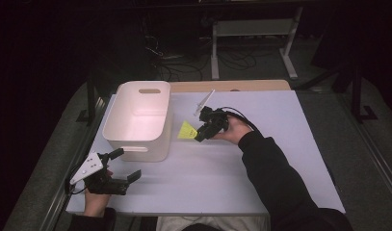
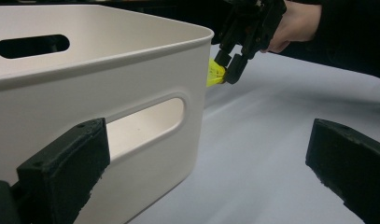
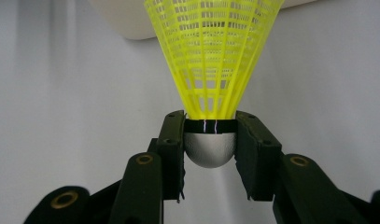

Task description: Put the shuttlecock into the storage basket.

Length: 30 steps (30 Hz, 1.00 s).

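A yellow plastic shuttlecock point(image 3: 211, 60) with a silver-grey cap is clamped at its cap between the jaws of my right gripper point(image 3: 210, 144). From above, that gripper point(image 1: 202, 133) holds the shuttlecock point(image 1: 187, 131) just above the table, right beside the white bin's point(image 1: 136, 144) right wall. The left gripper view catches the shuttlecock point(image 2: 214, 74) peeking past the bin point(image 2: 108, 79) corner, with the right gripper point(image 2: 232, 70) on it. My left gripper point(image 1: 125, 166) stands open near the table's front left, in front of the bin, with nothing between its jaws.
The bin is open-topped with handle slots and looks empty inside. A wooden board point(image 1: 232, 85) lies along the white table's point(image 1: 241, 183) far edge. Beyond it stand a metal frame point(image 1: 251, 29) and floor cables. The table's left edge runs close to my left gripper.
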{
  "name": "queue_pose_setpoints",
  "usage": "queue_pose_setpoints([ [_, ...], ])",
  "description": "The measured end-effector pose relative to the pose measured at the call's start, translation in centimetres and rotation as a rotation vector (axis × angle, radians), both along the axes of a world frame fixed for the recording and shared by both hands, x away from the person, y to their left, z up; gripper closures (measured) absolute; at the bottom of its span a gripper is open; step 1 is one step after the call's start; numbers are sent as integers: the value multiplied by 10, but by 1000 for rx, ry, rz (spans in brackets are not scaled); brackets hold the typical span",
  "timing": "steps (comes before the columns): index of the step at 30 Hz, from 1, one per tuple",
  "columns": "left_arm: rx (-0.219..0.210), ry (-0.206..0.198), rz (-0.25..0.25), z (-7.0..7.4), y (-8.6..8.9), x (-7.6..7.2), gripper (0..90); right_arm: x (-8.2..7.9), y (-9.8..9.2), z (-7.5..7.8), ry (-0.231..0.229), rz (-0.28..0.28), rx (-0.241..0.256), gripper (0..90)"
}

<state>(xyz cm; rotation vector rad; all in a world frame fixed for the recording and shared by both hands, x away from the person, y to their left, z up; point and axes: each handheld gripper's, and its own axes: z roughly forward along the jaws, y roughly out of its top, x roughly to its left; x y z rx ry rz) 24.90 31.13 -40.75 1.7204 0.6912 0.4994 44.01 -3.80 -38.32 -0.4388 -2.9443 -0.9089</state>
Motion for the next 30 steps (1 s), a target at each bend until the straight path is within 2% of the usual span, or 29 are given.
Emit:
queue_pose_setpoints([
  [20,1,0,2,0,0,0,0,-6,-13,25,-35,-16,32,632],
  [30,-1,1,2,0,0,0,0,-8,-14,47,-61,-17,50,632],
])
